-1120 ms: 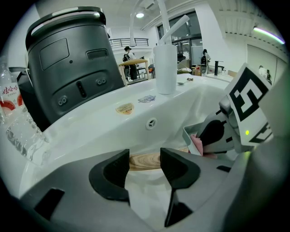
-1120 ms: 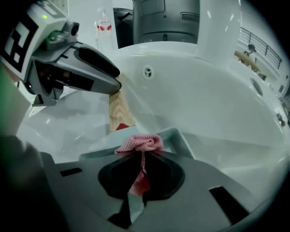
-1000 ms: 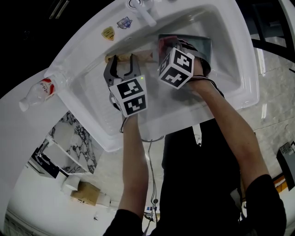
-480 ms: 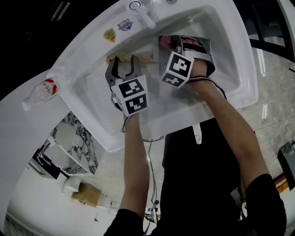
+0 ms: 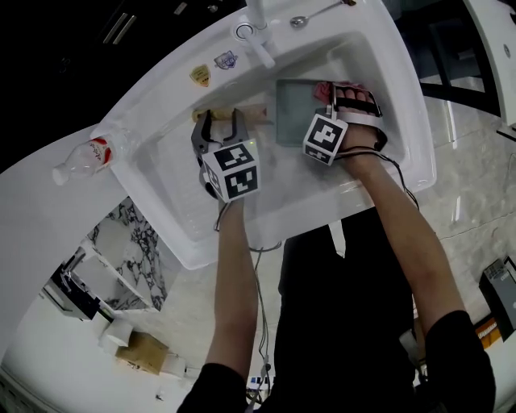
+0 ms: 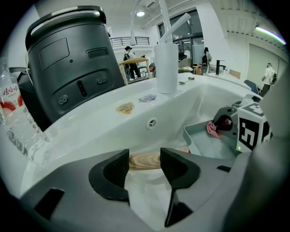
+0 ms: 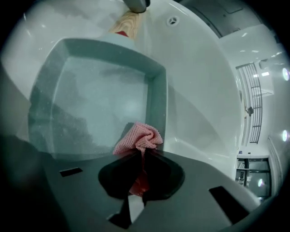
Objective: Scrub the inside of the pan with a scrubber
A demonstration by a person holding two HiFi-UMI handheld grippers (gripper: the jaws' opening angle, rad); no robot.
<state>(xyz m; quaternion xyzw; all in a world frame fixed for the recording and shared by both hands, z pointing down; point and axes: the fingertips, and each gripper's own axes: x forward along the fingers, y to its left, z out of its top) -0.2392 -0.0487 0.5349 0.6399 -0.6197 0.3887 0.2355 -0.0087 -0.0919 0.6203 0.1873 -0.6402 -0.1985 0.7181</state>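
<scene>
A grey square pan (image 5: 292,121) lies in the white sink (image 5: 403,121), its wooden handle (image 5: 250,113) pointing left. My left gripper (image 5: 219,118) stands open with its tips at the handle (image 6: 145,161), which runs crosswise just past them. My right gripper (image 5: 339,90) is shut on a pink mesh scrubber (image 5: 323,90) at the pan's right side. In the right gripper view the scrubber (image 7: 138,137) bunches out from the closed jaws of the gripper (image 7: 141,156) just above the near wall of the pan (image 7: 99,99). The pan's inside looks wet and speckled.
A faucet (image 5: 260,32) rises at the sink's back rim, with a spoon (image 5: 310,16) beside it. A plastic water bottle (image 5: 85,157) lies on the counter left of the sink. A dark appliance (image 6: 72,59) stands behind the rim.
My right gripper has carried the scrubber rightward across the pan and rolled, leaving most of the pan's floor uncovered. The left gripper has stayed at the handle.
</scene>
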